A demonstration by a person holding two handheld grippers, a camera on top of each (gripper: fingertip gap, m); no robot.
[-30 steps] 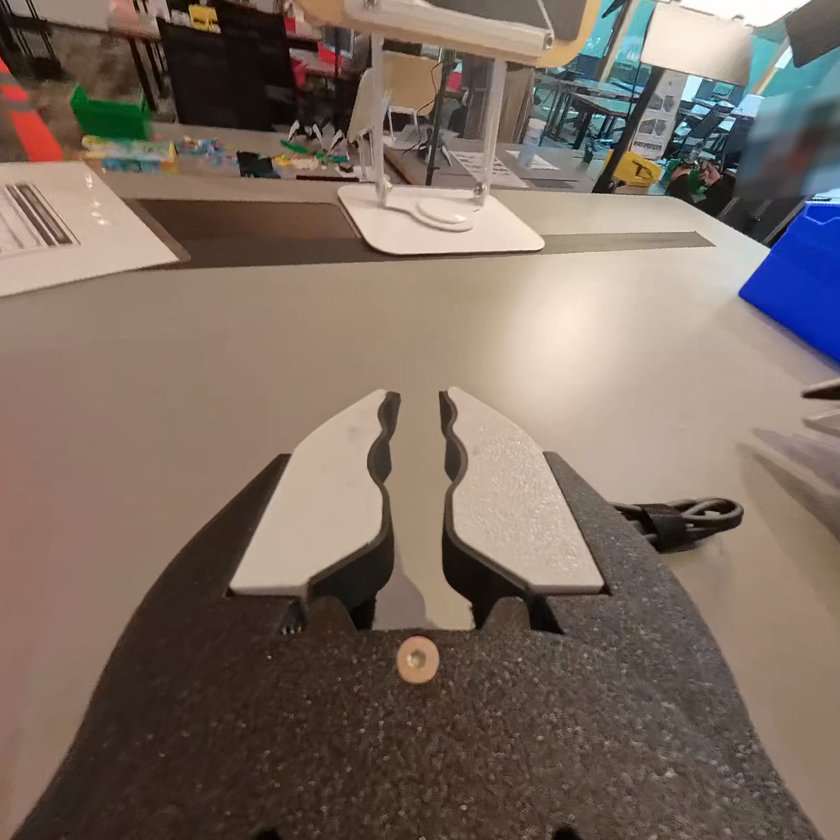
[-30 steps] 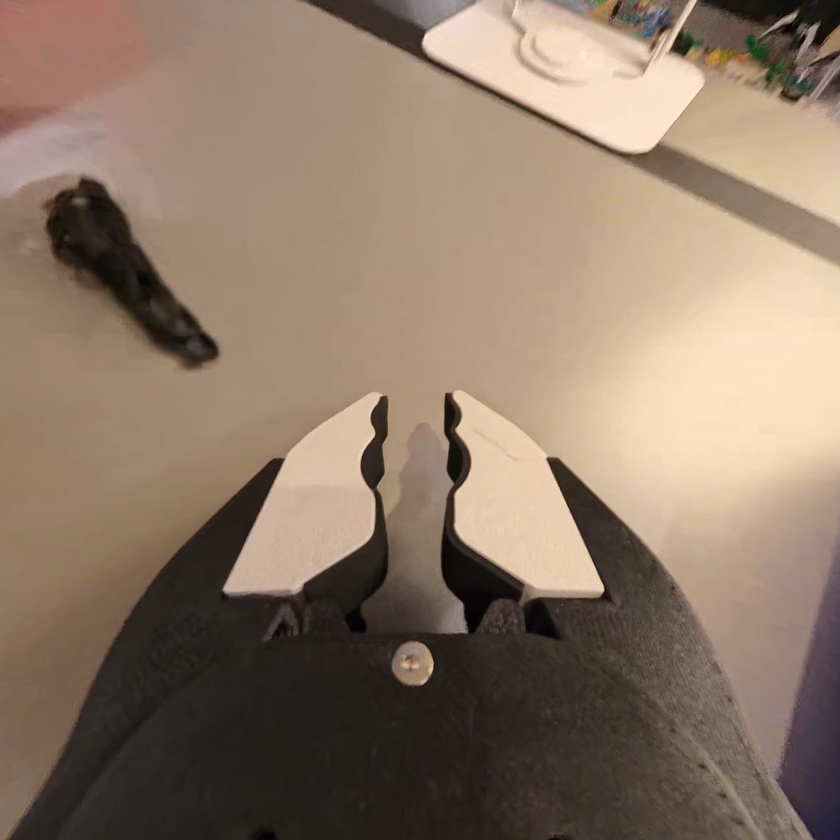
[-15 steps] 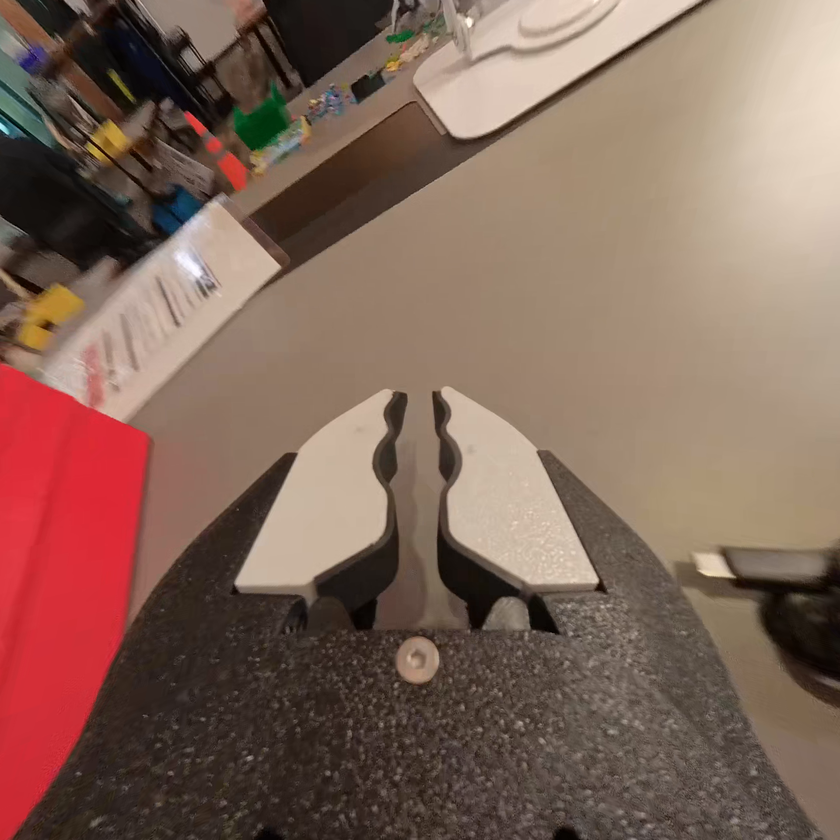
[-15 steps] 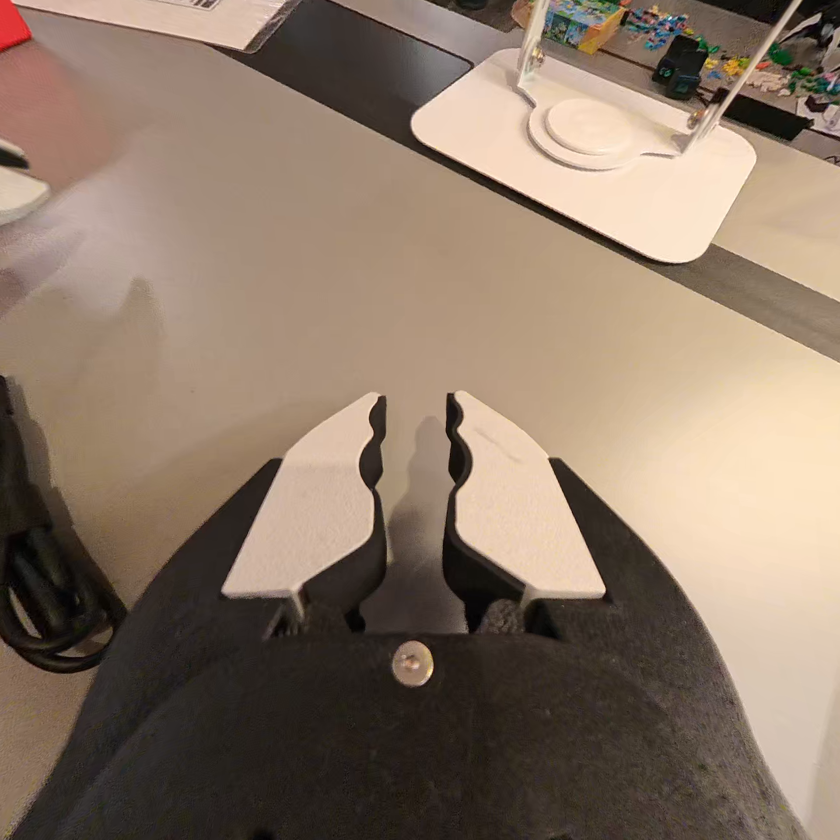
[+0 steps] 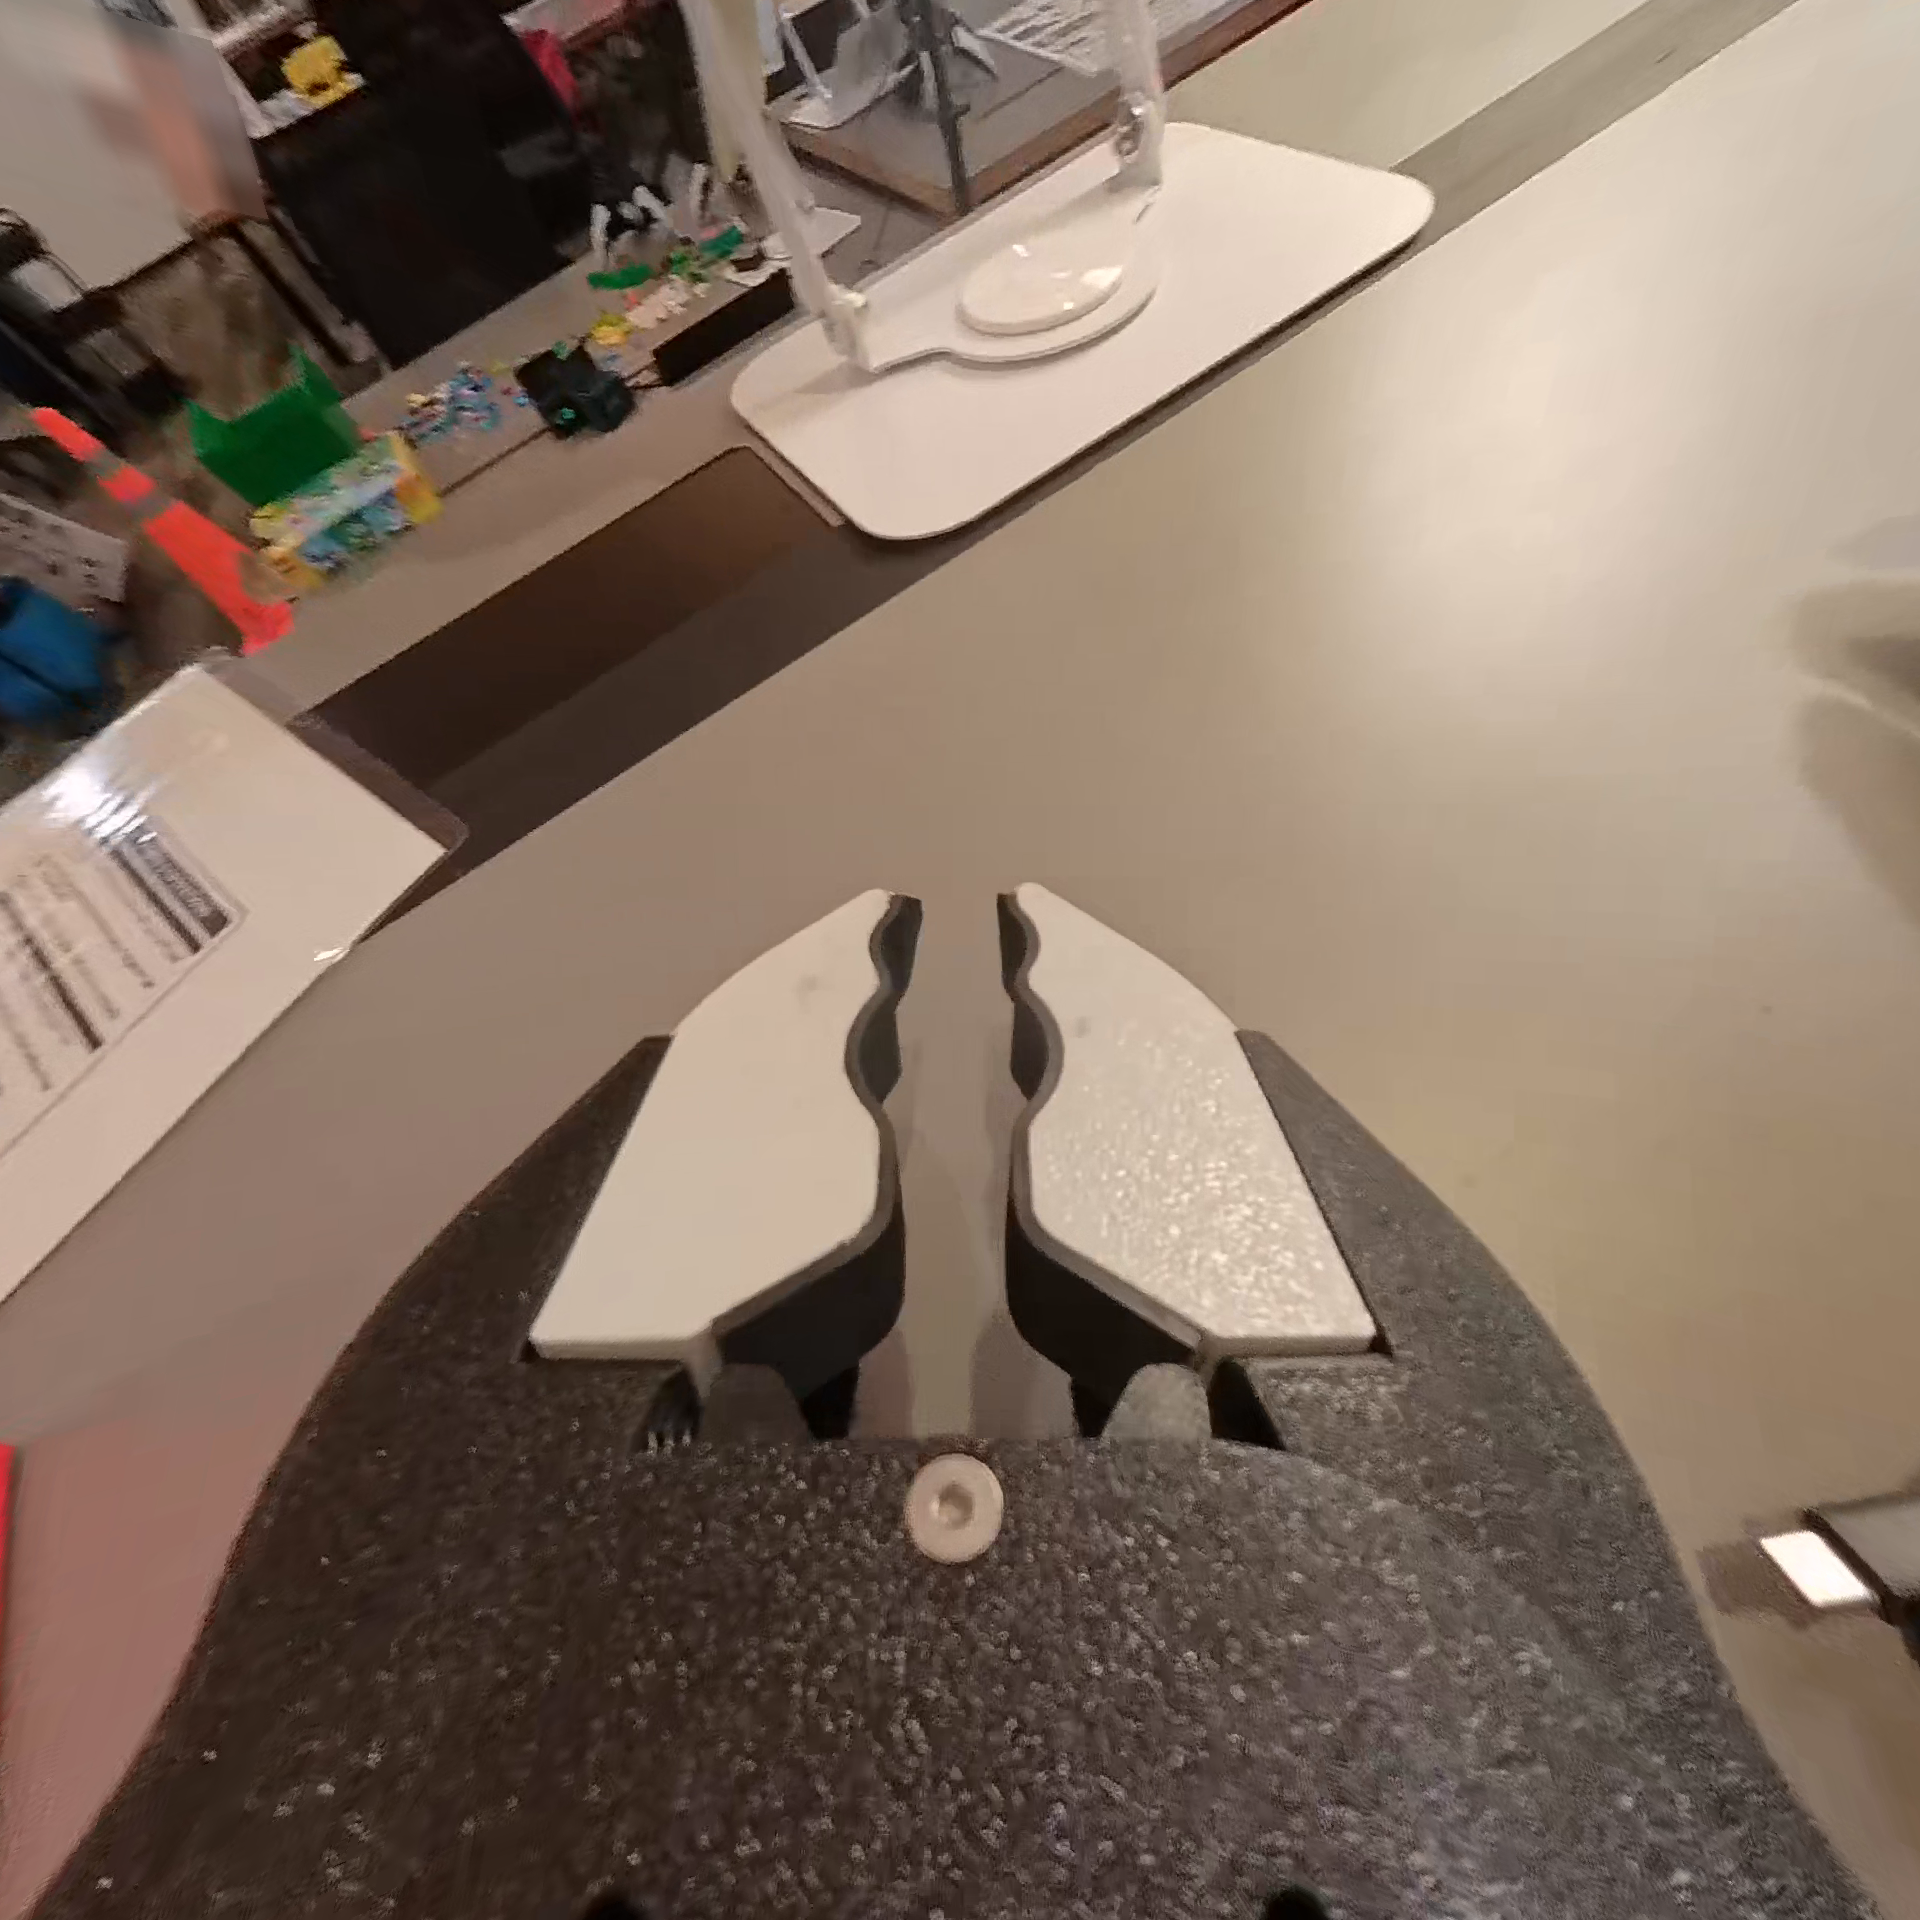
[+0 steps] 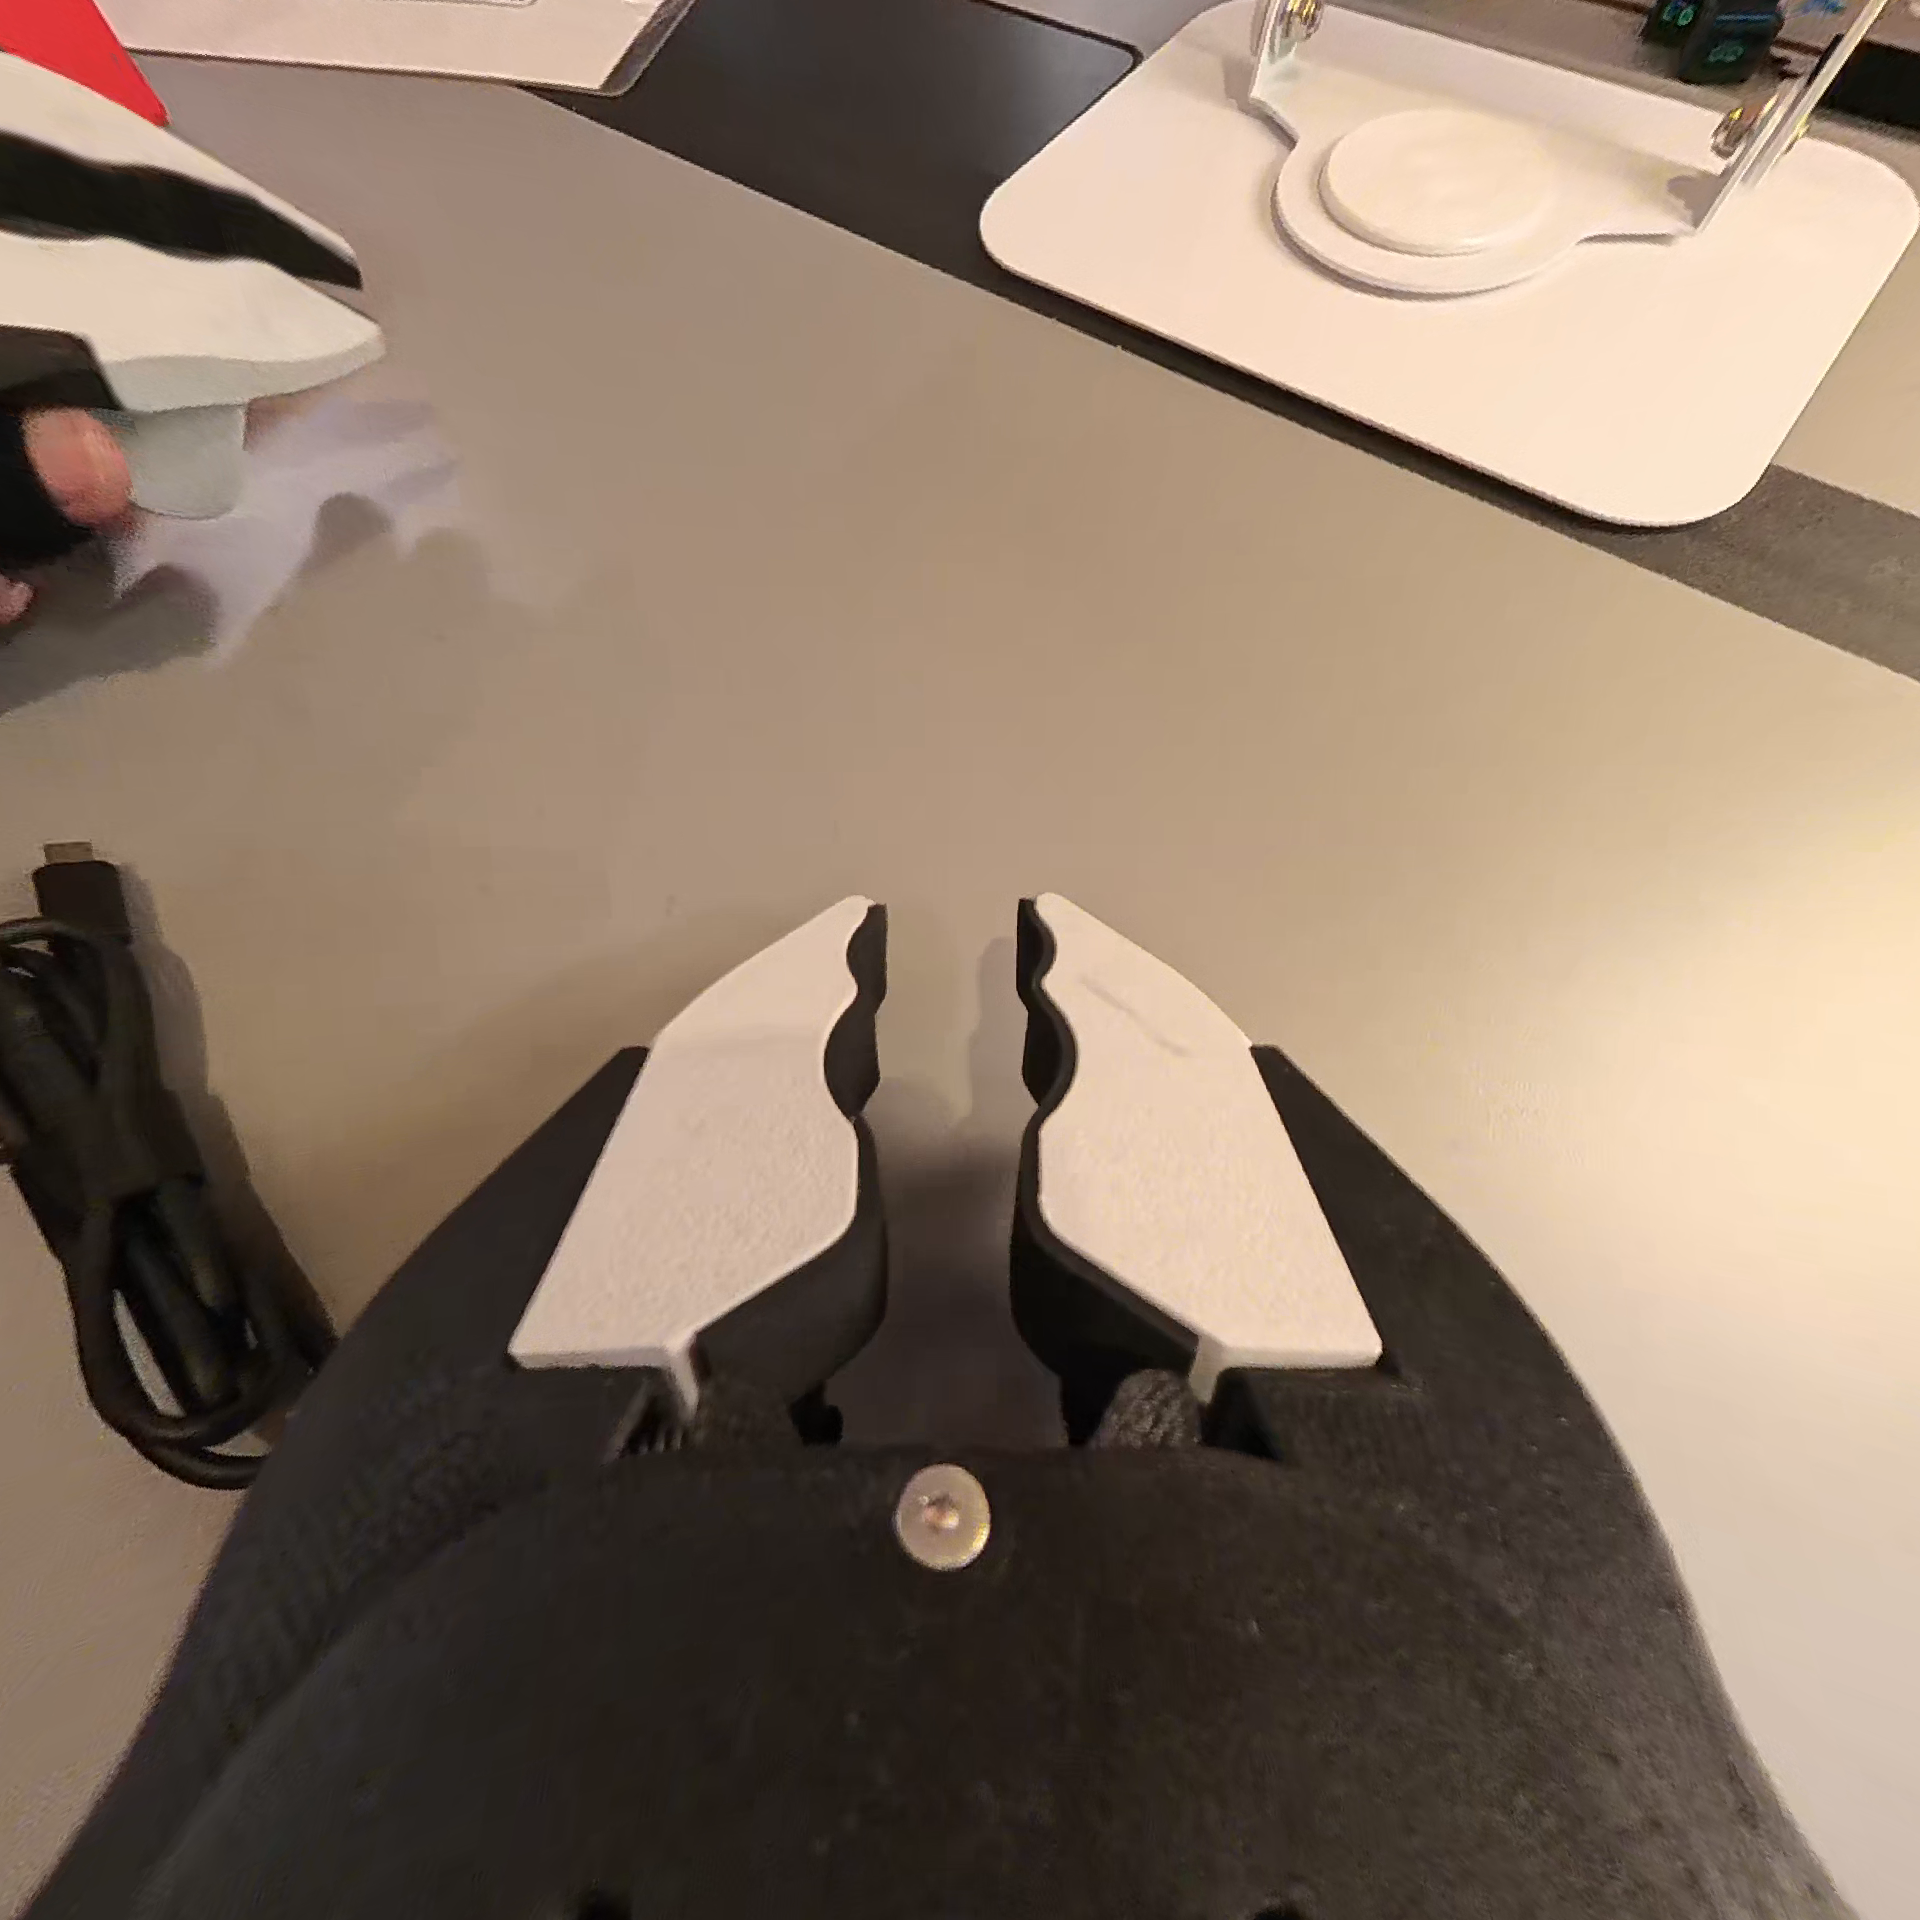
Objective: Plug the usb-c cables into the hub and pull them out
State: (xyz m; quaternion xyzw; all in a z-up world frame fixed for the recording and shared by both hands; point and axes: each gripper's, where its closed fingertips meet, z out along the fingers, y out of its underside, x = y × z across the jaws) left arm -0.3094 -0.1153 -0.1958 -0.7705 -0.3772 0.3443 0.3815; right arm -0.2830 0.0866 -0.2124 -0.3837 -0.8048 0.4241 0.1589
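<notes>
The left gripper (image 5: 958, 902) hangs over bare table (image 5: 1351, 831) with its two white fingers (image 5: 748, 1143) parted by a narrow gap and nothing between them. Low to its right, at the edge of the left wrist view, a dark connector with a bright metal tip (image 5: 1813, 1567) lies on the table, blurred and cut off by the frame; what it belongs to cannot be told. Ahead and a little to the right stands a white stand base (image 5: 1091, 416) with a round disc and clear uprights. To the gripper's left lies a white printed sheet (image 5: 156, 914), with a dark strip (image 5: 582, 623) running across the table beyond it and small colourful clutter (image 5: 343, 509) farther back.

The right gripper (image 6: 951, 904) also has its fingers (image 6: 717, 1174) slightly apart, holding nothing, above plain table (image 6: 1039, 675). Just to its left, beside the gripper body, a coiled black usb-c cable (image 6: 135, 1247) lies on the surface, its plug (image 6: 78, 888) pointing away from the camera. Farther left and ahead, the left gripper (image 6: 343, 301) shows at the frame edge, blurred, with a gloved hand (image 6: 52, 488) beneath it. Ahead to the right is the same white stand base (image 6: 1195, 312). No hub can be made out in either view.
</notes>
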